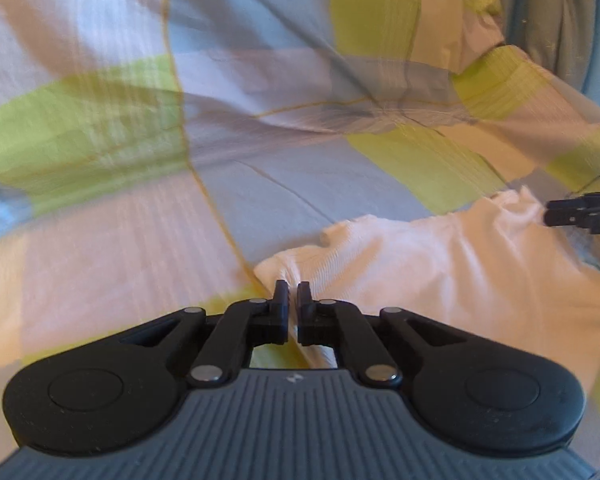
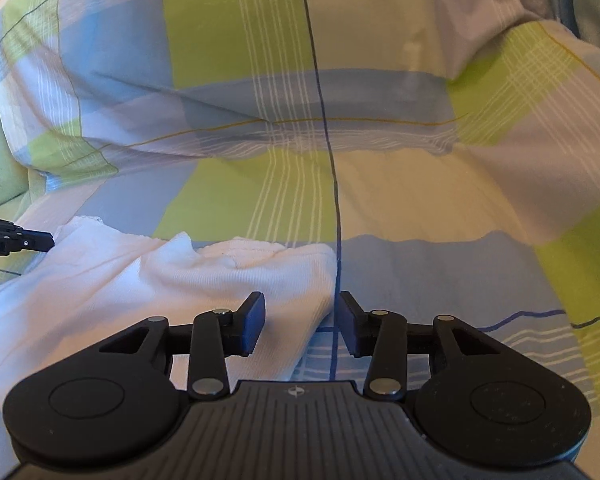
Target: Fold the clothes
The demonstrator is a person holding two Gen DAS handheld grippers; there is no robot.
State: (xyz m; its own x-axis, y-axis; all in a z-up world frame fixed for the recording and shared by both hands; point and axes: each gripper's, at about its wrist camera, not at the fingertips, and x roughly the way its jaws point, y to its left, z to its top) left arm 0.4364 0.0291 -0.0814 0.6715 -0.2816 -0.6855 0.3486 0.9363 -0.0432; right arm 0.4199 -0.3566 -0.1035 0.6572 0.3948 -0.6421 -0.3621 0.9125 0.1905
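**Both tongs at the white garment's corners, fold not yet made**

On our left, the left tongs point(image 1: 293, 294) are nearly closed, only a thin slit between the pads, sitting at the near left corner of the white ribbed garment point(image 1: 452, 264). Whether cloth is actually pinched there we cannot tell; the fabric passes right under the tips. The garment lies rumpled on the checked duvet point(image 1: 100, 128) of the bed, its far edge bunched and uneven.

Moving right, the right tongs point(image 2: 302, 322) stand wide open, straddling the garment's right-hand edge point(image 2: 320, 280), the left pad over white cloth and the right pad over bare duvet. They hold nothing.

We judge this to be the grasp stage: the next move calls for the right tongs to close on that edge, so both corners can be lifted together and carried over.

Beyond the garment the duvet is open and bare, though it rises in a soft ridge point(image 2: 260, 128) farther back, so the flat room for laying the fold is mostly near us.
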